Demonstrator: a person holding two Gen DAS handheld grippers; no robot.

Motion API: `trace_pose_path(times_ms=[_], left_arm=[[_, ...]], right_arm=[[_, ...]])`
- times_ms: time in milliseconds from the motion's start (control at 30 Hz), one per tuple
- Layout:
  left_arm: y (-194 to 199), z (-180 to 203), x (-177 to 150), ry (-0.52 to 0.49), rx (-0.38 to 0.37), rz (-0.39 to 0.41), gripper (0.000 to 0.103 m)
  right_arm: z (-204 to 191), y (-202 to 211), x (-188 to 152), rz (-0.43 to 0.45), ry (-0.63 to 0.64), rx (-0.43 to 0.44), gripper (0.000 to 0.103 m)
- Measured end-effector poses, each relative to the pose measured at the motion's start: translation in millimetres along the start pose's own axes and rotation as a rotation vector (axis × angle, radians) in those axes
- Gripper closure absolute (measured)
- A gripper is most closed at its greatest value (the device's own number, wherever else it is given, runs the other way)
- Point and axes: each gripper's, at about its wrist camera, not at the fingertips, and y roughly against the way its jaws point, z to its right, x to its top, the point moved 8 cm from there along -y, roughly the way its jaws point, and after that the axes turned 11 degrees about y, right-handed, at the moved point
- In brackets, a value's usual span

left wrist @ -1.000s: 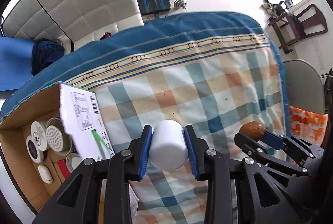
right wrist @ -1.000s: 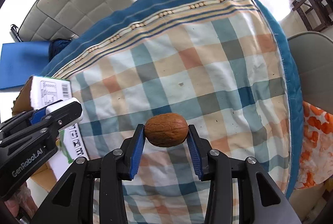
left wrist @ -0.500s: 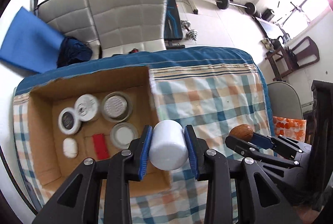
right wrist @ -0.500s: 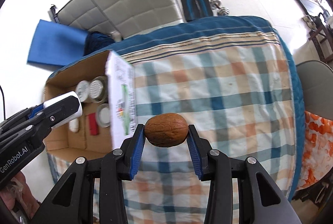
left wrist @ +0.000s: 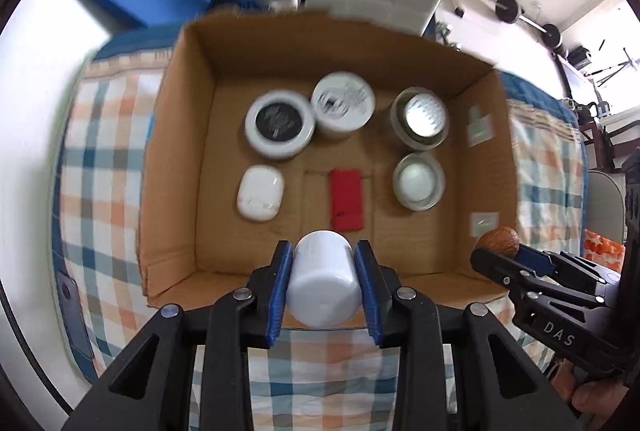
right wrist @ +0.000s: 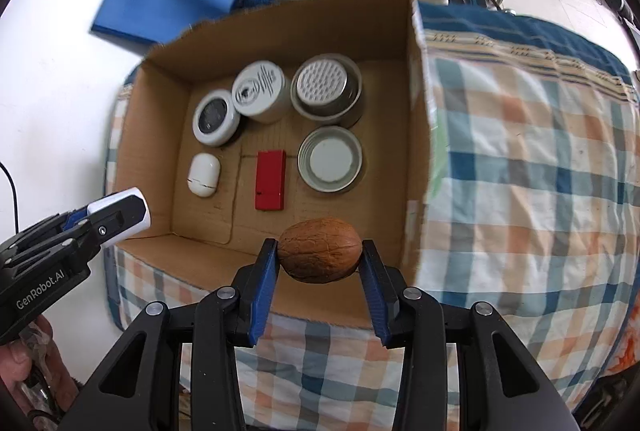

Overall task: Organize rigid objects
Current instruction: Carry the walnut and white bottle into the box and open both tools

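A checked cloth [right wrist: 520, 159] covers the worktop, and on it an open cardboard box [left wrist: 188, 167], seen only edge-on a second ago, is now viewed from above with jars, a red block [left wrist: 346, 199] and a white case [left wrist: 260, 193] inside. Both loads have been carried over its near edge, so release seems close. The left gripper [left wrist: 324, 283] is clamped on a white cylinder [left wrist: 323, 285], the right gripper [right wrist: 319, 263] on a walnut [right wrist: 319, 250].

A matt brown cardboard box [right wrist: 208, 31] sits on woven checked cloth [right wrist: 540, 167]. A smooth white plastic cylinder [left wrist: 323, 285] looks glossy. The brown walnut [right wrist: 319, 249] has a wrinkled, rough shell.
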Motion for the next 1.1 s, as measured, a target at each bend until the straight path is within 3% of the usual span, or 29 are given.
trace_pose_path(times_ms=[167, 367, 967, 1100], left_arm=[[-57, -23, -7, 0.028, -0.002, -0.127, 0.074], [-105, -25, -14, 0.033, -0.008, -0.224, 0.074], [-133, -18, -14, 0.036, 0.021, -0.252, 0.073], [-131, -16, -8, 0.054, 0.03, -0.257, 0.064]], right_arm=[[-6, -49, -2, -0.086, -0.021, -0.011, 0.06], [1, -90, -8, -0.164, -0.066, -0.012, 0.06], [13, -129, -6, -0.218, -0.122, -0.052, 0.059], [16, -130, -3, -0.221, -0.13, -0.044, 0.055]])
